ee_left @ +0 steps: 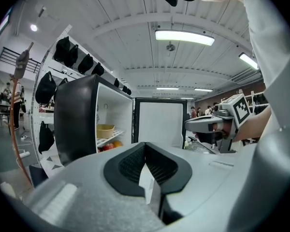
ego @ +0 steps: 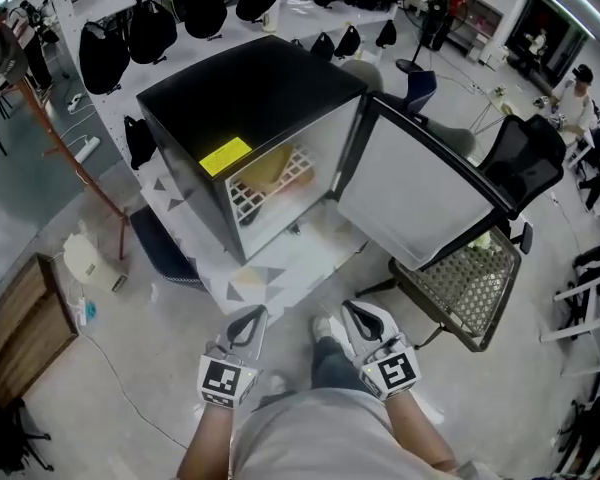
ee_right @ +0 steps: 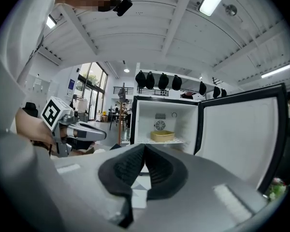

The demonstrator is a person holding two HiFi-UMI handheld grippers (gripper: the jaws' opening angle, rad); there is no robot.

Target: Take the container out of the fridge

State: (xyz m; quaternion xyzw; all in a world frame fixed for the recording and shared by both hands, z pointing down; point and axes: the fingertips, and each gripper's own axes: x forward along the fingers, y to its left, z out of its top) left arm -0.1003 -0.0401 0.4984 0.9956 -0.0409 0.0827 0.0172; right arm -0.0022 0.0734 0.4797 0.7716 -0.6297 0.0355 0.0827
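A black mini fridge (ego: 245,103) stands on the floor ahead with its door (ego: 420,193) swung open to the right. A yellow container (ego: 270,171) rests on the white wire shelf (ego: 255,200) inside; it also shows as the container (ee_right: 162,136) in the right gripper view and the container (ee_left: 105,130) in the left gripper view. My left gripper (ego: 248,320) and right gripper (ego: 356,314) are held low, side by side, well short of the fridge. Both are shut with nothing between the jaws, as seen at the left gripper (ee_left: 145,145) and the right gripper (ee_right: 144,148).
A mesh-seat chair (ego: 470,283) stands just behind the open door, with a black office chair (ego: 528,148) beyond it. A red coat stand (ego: 65,148) is at the left. Black bags (ego: 150,30) hang on a rack behind the fridge. Red and orange fruit (ee_left: 110,146) lies below the shelf.
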